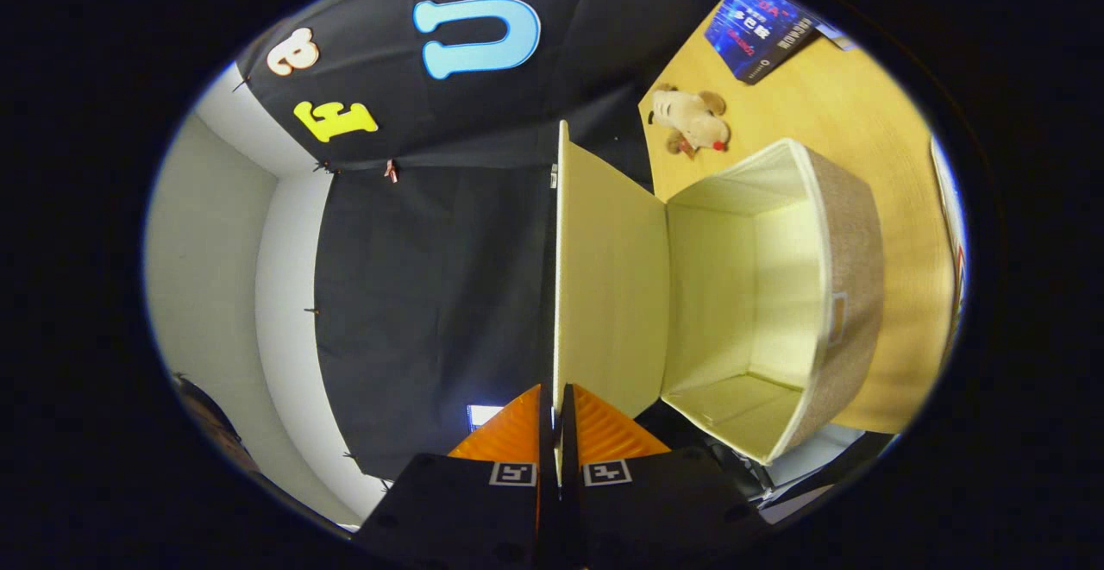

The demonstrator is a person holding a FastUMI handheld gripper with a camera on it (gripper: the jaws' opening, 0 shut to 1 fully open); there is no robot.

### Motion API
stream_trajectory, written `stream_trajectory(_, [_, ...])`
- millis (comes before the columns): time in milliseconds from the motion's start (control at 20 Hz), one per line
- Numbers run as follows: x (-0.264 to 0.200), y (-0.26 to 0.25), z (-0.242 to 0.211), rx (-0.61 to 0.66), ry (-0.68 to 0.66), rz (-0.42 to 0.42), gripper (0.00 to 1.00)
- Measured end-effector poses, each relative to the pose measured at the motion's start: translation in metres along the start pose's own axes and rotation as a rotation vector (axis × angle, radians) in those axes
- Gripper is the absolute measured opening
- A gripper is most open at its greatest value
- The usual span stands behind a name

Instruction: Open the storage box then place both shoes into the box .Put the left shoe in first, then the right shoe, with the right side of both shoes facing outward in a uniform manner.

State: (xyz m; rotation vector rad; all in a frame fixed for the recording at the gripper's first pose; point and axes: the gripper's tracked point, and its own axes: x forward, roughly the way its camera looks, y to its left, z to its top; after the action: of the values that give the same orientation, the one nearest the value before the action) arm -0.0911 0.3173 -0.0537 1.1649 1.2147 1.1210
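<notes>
The view is rolled on its side. A fabric storage box (849, 268) stands on a wooden table, its cream inside bare. Its lid (608, 285) is swung up, standing edge-on straight ahead of me. My gripper (554, 406) is shut on the lid's near edge, one finger on each face. Nothing lies inside the box as far as I can see.
A small plush dog (690, 119) lies on the wooden table (862, 113) beyond the box. A dark blue book (759, 28) rests farther off near the table's edge. The black cloth wall and a white wall stand on the lid's other side.
</notes>
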Motion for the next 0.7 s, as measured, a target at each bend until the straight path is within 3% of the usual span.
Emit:
stream_trajectory(450, [0.107,0.047,-0.003,-0.033,0.038,-0.001,0.05])
stream_trajectory(700, [0.176,0.047,-0.013,-0.057,0.076,-0.023,0.05])
